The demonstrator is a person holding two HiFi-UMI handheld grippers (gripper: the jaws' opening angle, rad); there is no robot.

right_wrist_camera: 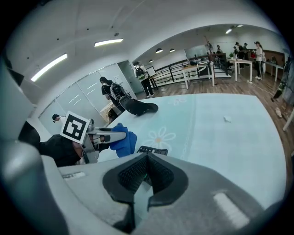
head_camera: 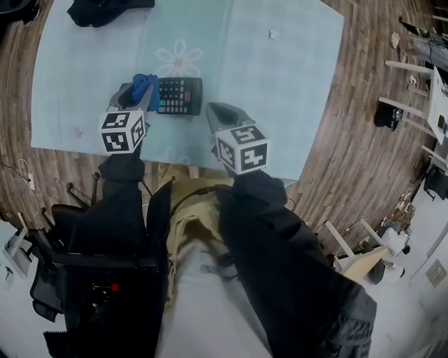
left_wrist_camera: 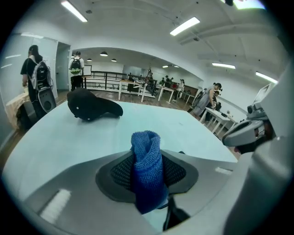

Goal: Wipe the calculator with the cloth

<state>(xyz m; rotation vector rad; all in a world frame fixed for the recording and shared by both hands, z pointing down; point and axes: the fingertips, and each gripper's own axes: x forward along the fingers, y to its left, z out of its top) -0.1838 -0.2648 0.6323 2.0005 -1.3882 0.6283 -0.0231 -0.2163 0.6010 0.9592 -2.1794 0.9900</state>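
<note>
The calculator (head_camera: pixel 180 96) lies flat on the pale blue surface (head_camera: pixel 294 84), left of centre, with its long side running left to right.

**Arm pose.** Both forearms, in black sleeves (head_camera: pixel 280 252), reach forward from the body over the near edge of the surface.
- The left gripper (left_wrist_camera: pixel 148 176) sits at the left end of the calculator. Its jaws are clamped on a bunched blue cloth (left_wrist_camera: pixel 146 156), which stands out past the pads. The cloth is at the calculator's left end; whether it touches cannot be told.
- The right gripper (right_wrist_camera: pixel 147 174) hangs just near-right of the calculator and apart from it. Its pads are together with nothing held between them.

**Edges and open room.**
- The calculator is closer to the near edge than to the far edge.
- The surface to its right and beyond it is bare, apart from a small white scrap (head_camera: pixel 273 33) far right.
- A black bag (head_camera: pixel 105 10) rests at the far left edge.
- Wood floor (head_camera: pixel 364 140) surrounds the surface.
</note>
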